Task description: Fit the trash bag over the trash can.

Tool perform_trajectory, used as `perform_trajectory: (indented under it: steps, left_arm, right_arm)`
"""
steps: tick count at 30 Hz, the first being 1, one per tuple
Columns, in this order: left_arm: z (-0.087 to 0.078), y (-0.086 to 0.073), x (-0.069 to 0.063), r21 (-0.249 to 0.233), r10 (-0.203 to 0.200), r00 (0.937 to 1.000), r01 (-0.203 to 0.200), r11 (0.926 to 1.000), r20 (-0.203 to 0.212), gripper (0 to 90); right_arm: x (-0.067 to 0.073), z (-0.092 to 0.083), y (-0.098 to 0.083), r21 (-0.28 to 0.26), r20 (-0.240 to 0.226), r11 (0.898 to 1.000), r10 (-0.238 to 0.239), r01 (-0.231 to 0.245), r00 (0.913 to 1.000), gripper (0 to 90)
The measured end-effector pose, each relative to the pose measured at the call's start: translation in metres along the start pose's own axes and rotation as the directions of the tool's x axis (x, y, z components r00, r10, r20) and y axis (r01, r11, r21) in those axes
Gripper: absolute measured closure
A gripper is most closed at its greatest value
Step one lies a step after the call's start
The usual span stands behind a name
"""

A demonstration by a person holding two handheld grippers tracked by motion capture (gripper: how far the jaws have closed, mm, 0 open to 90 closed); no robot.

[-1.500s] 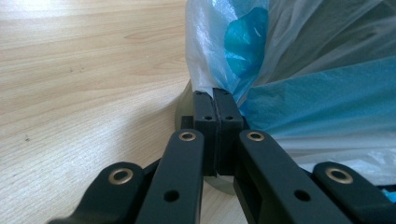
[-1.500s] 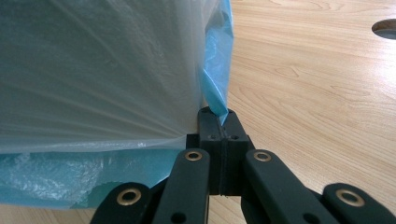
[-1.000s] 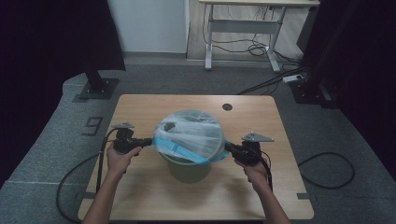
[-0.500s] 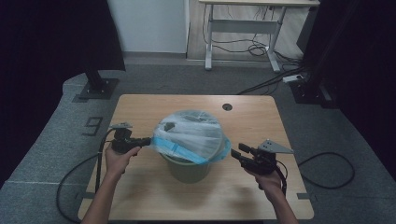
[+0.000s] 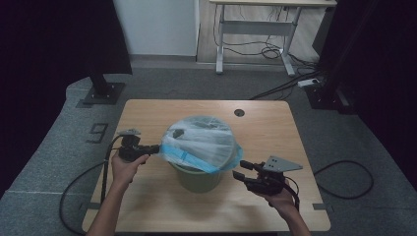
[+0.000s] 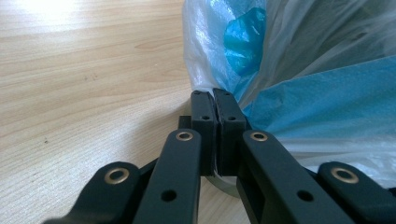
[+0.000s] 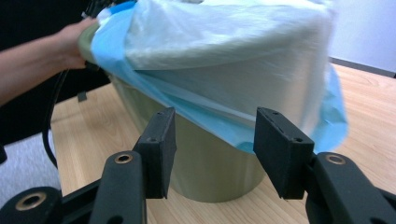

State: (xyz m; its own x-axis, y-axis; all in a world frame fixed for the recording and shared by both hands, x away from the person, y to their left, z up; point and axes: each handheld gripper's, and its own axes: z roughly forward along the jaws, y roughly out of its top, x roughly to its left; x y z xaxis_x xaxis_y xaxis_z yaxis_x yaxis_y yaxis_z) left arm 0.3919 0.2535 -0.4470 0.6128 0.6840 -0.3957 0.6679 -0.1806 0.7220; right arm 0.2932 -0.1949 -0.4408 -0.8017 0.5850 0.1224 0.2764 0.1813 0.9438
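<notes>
Centrally on the pale wooden surface stands the olive-green round plastic bin, draped in a translucent white-and-blue plastic bag. Left tool pinches the bag's edge; right tool, its jaws just opening, holds nothing, near the bin.

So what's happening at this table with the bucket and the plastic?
A person is fitting a plastic bag over a green bin on a wooden table, using a hand-held gripper in each hand. The left gripper is shut on the bag's edge at the bin's rim. The right gripper has just been opening and now sits back from the bin, jaws apart with nothing between them.
</notes>
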Motion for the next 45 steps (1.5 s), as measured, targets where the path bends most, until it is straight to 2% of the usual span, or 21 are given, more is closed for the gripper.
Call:
perform_trajectory:
  steps: [2, 7, 9, 11, 13, 14, 15, 16, 17, 18, 19, 20, 21, 29, 30, 39, 45]
  left_arm:
    - [0.0, 0.0, 0.0, 0.0, -0.002, 1.0, 0.002, 1.0, -0.001, 87.9]
    - [-0.001, 0.001, -0.001, 0.001, 0.0, 1.0, 0.0, 1.0, -0.006, 87.9]
    - [-0.002, 0.001, -0.003, 0.004, 0.009, 0.9999, -0.008, 1.0, -0.012, 87.8]
    - [-0.002, 0.002, -0.004, 0.004, 0.013, 0.9998, -0.013, 0.9999, -0.012, 87.7]
    - [-0.002, 0.002, -0.004, 0.005, 0.013, 0.9999, -0.013, 0.9999, -0.01, 87.7]
    - [-0.002, 0.002, -0.004, 0.005, 0.013, 0.9999, -0.013, 0.9999, -0.01, 87.7]
    - [-0.002, 0.003, -0.004, 0.004, 0.01, 0.9999, -0.01, 0.9999, -0.008, 87.7]
    - [-0.002, 0.003, -0.004, 0.004, 0.01, 0.9999, -0.01, 0.9999, -0.008, 87.7]
    - [-0.001, 0.003, -0.004, 0.002, 0.008, 0.9999, -0.008, 1.0, -0.006, 87.7]
    - [-0.001, 0.003, -0.004, 0.002, 0.008, 0.9999, -0.008, 1.0, -0.006, 87.7]
    - [-0.001, 0.003, -0.004, 0.001, 0.008, 1.0, -0.008, 1.0, -0.004, 87.7]
    - [-0.001, 0.003, -0.004, 0.0, 0.008, 1.0, -0.008, 1.0, -0.004, 87.7]
    - [-0.002, 0.003, -0.004, 0.001, 0.008, 1.0, -0.008, 1.0, -0.003, 87.7]
    - [-0.006, 0.002, -0.004, 0.0, 0.011, 0.9999, -0.011, 0.9999, -0.001, 87.3]
    - [-0.007, 0.002, -0.004, 0.0, 0.011, 0.9999, -0.011, 0.9999, 0.0, 87.2]
    - [-0.015, -0.002, -0.002, 0.004, 0.015, 0.9999, -0.015, 0.9999, 0.006, 87.1]
    - [-0.017, -0.005, 0.001, 0.013, 0.008, 0.9999, -0.008, 0.9999, 0.007, 87.0]
  right_arm:
    - [0.005, 0.006, 0.003, 0.016, -0.004, 0.999, -0.029, 0.029, 0.9996, 47.8]
    - [0.017, 0.017, 0.011, 0.023, -0.049, 0.996, -0.087, 0.088, 0.995, 49.2]
    - [0.023, 0.022, 0.012, 0.049, -0.035, 0.99, -0.133, 0.135, 0.9904, 50.1]
    - [0.026, 0.025, 0.012, 0.06, -0.029, 0.985, -0.158, 0.16, 0.9869, 52.8]
    - [0.028, 0.027, 0.013, 0.06, -0.017, 0.981, -0.182, 0.183, 0.9832, 59.4]
    - [0.028, 0.027, 0.013, 0.06, -0.017, 0.981, -0.182, 0.183, 0.9832, 59.4]
    - [0.029, 0.027, 0.014, 0.052, -0.015, 0.98, -0.189, 0.19, 0.9818, 64.7]
    - [0.029, 0.027, 0.014, 0.052, -0.015, 0.98, -0.189, 0.19, 0.9818, 64.7]
    - [0.031, 0.027, 0.014, 0.05, -0.014, 0.978, -0.202, 0.202, 0.9794, 71.1]
    - [0.031, 0.027, 0.014, 0.05, -0.014, 0.978, -0.202, 0.202, 0.9794, 71.1]
    - [0.032, 0.027, 0.014, 0.053, -0.022, 0.975, -0.215, 0.216, 0.9764, 79.8]
    - [0.032, 0.027, 0.014, 0.053, -0.022, 0.975, -0.215, 0.216, 0.9764, 79.8]
    - [0.034, 0.027, 0.014, 0.056, -0.03, 0.972, -0.227, 0.229, 0.9734, 86.7]
    - [0.039, 0.029, 0.011, 0.057, -0.053, 0.968, -0.243, 0.246, 0.9686, 89.0]
    - [0.042, 0.03, 0.008, 0.063, -0.069, 0.965, -0.252, 0.256, 0.9654, 89.0]
    - [0.051, 0.034, -0.006, 0.094, -0.129, 0.958, -0.256, 0.269, 0.9579, 89.0]
    - [0.051, 0.04, -0.02, 0.12, -0.156, 0.96, -0.234, 0.254, 0.9596, 89.0]
